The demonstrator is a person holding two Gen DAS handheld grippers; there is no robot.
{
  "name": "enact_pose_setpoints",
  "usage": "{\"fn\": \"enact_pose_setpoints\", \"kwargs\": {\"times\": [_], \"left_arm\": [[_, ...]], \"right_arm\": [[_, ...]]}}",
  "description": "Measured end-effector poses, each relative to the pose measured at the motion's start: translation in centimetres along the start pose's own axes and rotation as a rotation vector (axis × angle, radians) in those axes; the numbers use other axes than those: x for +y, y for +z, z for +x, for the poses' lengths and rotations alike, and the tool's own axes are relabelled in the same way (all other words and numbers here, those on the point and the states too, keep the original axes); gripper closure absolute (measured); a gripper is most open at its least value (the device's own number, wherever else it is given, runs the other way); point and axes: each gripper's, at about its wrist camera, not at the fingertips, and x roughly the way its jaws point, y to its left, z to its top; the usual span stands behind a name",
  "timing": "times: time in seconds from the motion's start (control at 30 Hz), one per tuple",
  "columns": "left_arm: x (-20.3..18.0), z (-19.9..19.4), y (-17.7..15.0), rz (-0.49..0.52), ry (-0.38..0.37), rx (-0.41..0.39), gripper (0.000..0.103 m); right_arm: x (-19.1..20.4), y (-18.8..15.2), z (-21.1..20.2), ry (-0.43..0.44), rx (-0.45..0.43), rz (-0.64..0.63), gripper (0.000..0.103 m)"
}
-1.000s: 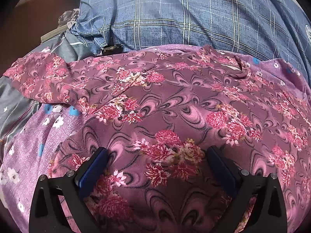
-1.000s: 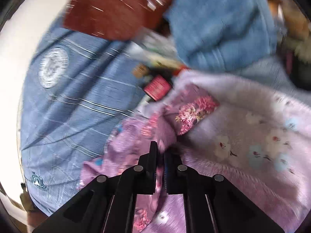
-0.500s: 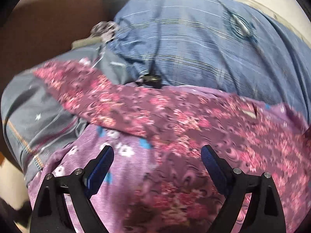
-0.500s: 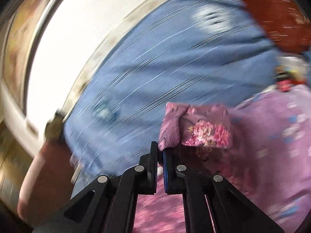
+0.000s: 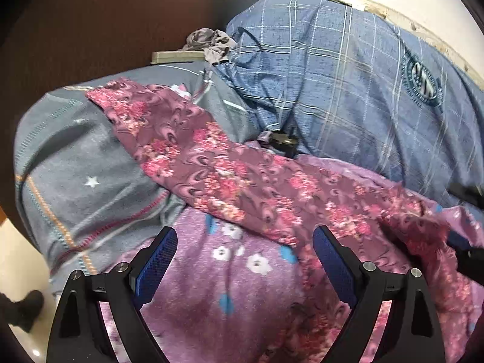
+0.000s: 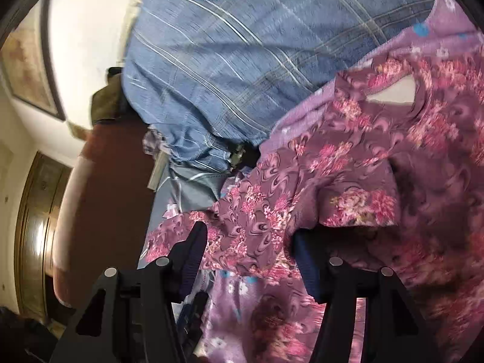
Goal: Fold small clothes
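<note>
A maroon top with pink flowers lies spread on a lilac floral blanket. One sleeve reaches up-left onto a grey pillow. My left gripper stands open over the bare blanket, just short of the top's lower edge, with nothing between its fingers. In the right wrist view the other sleeve lies folded over the body of the top. My right gripper is opening. Loose fabric lies between its fingers and drapes over the right finger, and the pads do not press on it.
A blue plaid quilt is bunched behind the top. A grey star-print pillow lies at the left against a brown headboard. A small dark object sits at the quilt's edge. The right wrist view shows a door and a framed picture.
My right gripper swept across with the sleeve pinched in it, laid it over the top, and its jaws have parted. My left gripper pulled back off the top to the blanket.
</note>
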Motion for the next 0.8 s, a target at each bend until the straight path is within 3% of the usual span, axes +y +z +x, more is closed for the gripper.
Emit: {"fn": "enact_pose_setpoints", "kwargs": {"times": [0.13,0.23,0.3,0.4,0.5,0.57,0.67,0.73,0.8], "left_arm": [[-1.2,-0.1,0.0,-0.008,-0.126,-0.011,0.011],[-3.4,-0.5,-0.9,0.055,-0.204,-0.02,0.011],[-5.1,-0.9,-1.7,0.103,-0.251,-0.023,0.011],[-7.1,-1.8,-3.0,0.178,-0.263,-0.034,0.011],[-9.7,-2.3,-3.7,0.275,-0.214,-0.071,0.011],[-11.5,-1.8,-3.5,0.294,-0.221,-0.036,0.011],[-14.1,-1.3,-2.8,0.283,-0.23,-0.012,0.011],[-15.8,-0.3,-2.5,0.289,-0.225,0.008,0.011],[-17.5,1.7,-2.5,0.304,-0.226,0.079,0.011]], "right_arm": [[-3.8,-0.8,-7.3,-0.111,-0.174,-0.024,0.044],[-7.6,-1.3,-9.3,-0.026,-0.19,0.043,0.045],[-10.1,-2.3,-10.1,-0.041,-0.199,0.108,0.046],[-12.8,-1.3,-9.7,-0.092,-0.12,0.243,0.048],[-14.4,-0.8,-10.3,-0.161,-0.088,0.257,0.049],[-15.9,-0.6,-10.4,-0.19,-0.091,0.279,0.053],[-17.6,-0.5,-10.0,-0.202,-0.082,0.287,0.076],[-17.8,-0.5,-10.1,-0.194,-0.076,0.29,0.076],[-17.8,-0.5,-10.2,-0.19,-0.065,0.3,0.076]]}}
